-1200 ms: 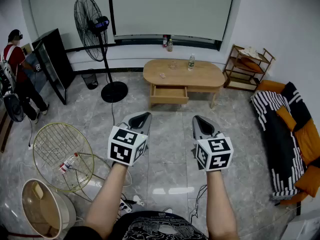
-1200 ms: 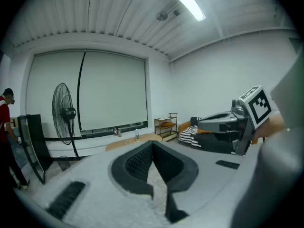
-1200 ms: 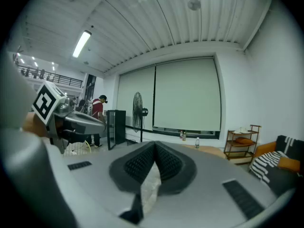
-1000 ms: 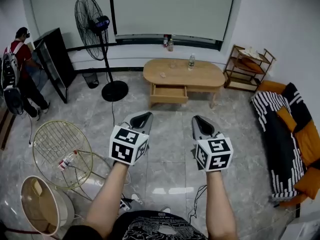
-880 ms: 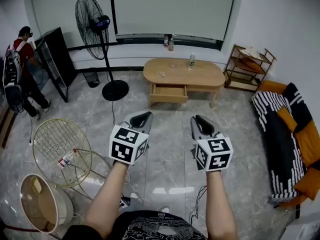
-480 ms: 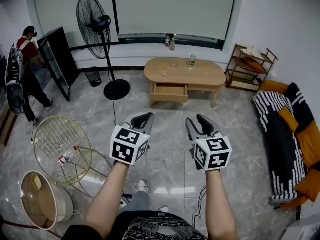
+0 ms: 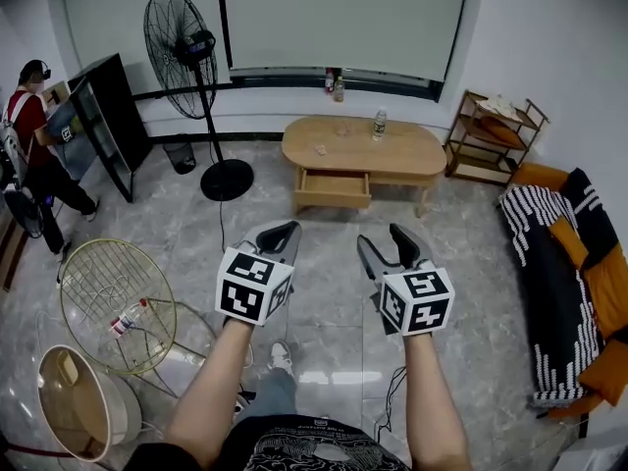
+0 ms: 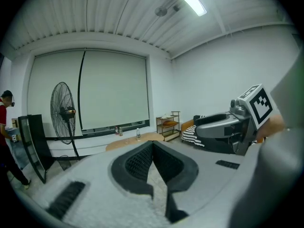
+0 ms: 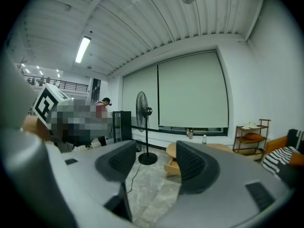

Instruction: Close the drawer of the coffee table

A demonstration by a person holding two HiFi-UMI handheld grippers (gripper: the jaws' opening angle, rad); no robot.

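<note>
An oval wooden coffee table [image 7: 397,151] stands across the room near the window, and its drawer [image 7: 334,188] is pulled out toward me. Both grippers hang in mid-air well short of it, above the tiled floor. My left gripper [image 7: 278,234] is shut, its pads meeting with nothing between them [image 8: 152,148]. The jaws of my right gripper [image 7: 391,246] are opening and hold nothing. Through the gap of the right gripper [image 9: 154,163] I see the drawer [image 9: 172,167] and the coffee table [image 9: 211,148].
A standing fan [image 7: 191,52] is left of the table and a wooden shelf [image 7: 494,130] right of it. A sofa with a striped blanket [image 7: 559,263] lines the right wall. A round wire table [image 7: 108,302] and a basket [image 7: 78,410] sit at my left. A person [image 7: 29,135] stands far left.
My right gripper's jaws have parted from shut to a clear gap. The left gripper stays shut. A shoe has come into sight below my arms, and the far person has shifted.
</note>
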